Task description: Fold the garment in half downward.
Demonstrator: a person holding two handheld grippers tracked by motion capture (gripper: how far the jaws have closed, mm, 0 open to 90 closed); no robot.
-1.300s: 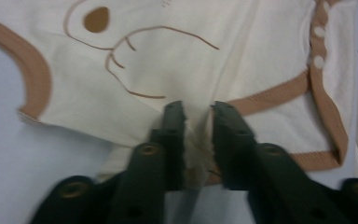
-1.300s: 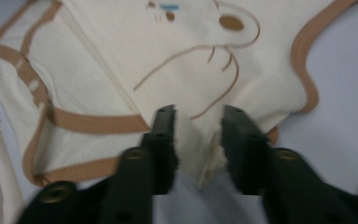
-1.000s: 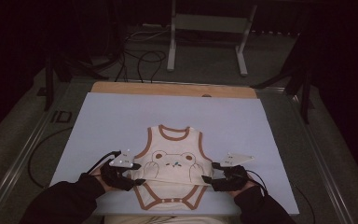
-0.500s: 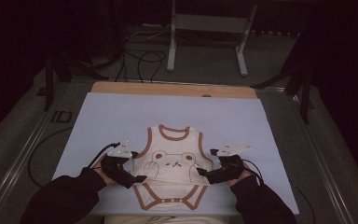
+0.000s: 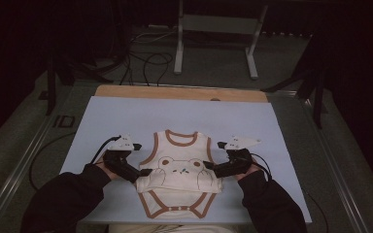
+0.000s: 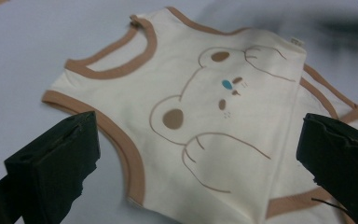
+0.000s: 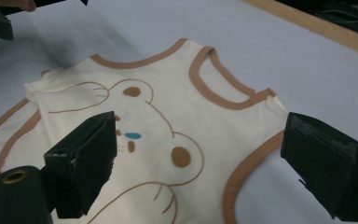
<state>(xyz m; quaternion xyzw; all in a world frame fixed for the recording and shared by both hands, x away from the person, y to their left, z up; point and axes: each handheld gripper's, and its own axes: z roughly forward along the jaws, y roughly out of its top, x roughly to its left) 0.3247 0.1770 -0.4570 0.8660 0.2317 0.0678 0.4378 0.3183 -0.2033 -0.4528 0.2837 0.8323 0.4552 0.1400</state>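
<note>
Pale blue mat (image 5: 126, 116) under folded bodysuit (image 5: 179, 170)

Dim surroundings, soft shadows, slight blur.

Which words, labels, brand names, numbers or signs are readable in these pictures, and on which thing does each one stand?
No readable text in any view.
Baby bodysuit: a bear drawing, no words.
Small side tag on the bodysuit's edge, in the left gripper view: too small and blurred to read.
Dark mark on the table frame, left of the white mat: looks like characters, too dim to tell.
</note>
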